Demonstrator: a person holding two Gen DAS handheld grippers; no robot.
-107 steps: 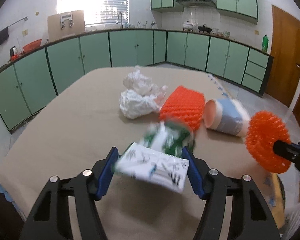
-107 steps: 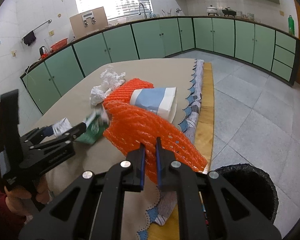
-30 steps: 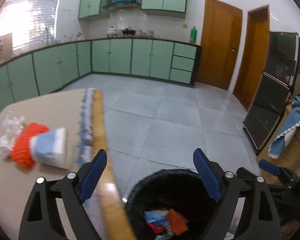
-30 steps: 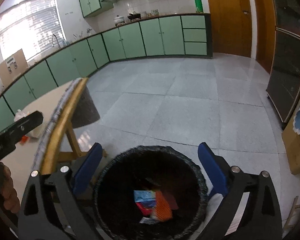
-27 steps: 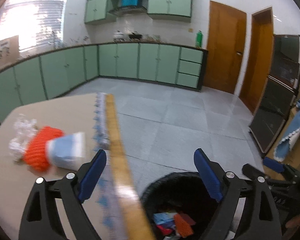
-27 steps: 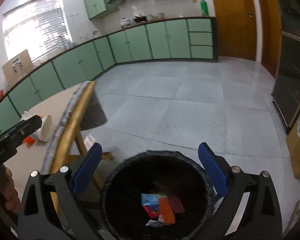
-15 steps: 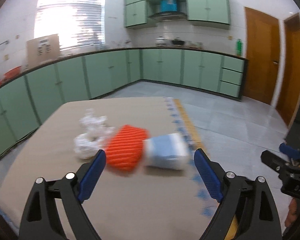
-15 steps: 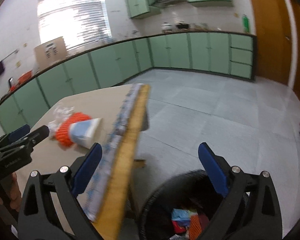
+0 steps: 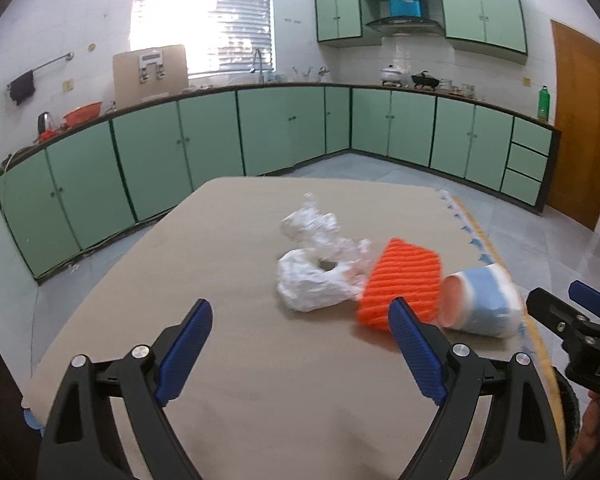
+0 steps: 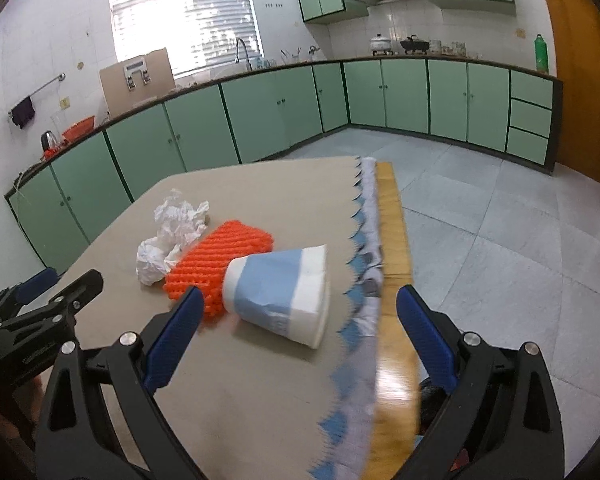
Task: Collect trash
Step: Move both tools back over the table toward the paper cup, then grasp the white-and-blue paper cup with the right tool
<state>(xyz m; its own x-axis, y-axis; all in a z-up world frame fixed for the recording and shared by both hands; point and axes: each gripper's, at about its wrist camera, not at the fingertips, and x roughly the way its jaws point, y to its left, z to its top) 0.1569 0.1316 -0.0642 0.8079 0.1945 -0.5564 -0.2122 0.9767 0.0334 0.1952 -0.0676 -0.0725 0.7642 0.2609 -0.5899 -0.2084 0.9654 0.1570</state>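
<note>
On the tan table lie crumpled white paper, an orange foam net and a tipped blue-and-white paper cup. My left gripper hangs open and empty over the table, just short of the net. The right wrist view shows the same paper, net and cup. My right gripper is open and empty, its left finger beside the cup's base. The right gripper shows at the left view's right edge, and the left gripper at the right view's left edge.
The tablecloth's blue scalloped edge and the wooden table rim run along the right side. A sliver of the black bin shows below the rim. Green cabinets line the far walls, with tiled floor to the right.
Both grippers have swung from the black bin back over the table, open and empty. The packet and orange net held 3.6 s ago are gone from the fingers.
</note>
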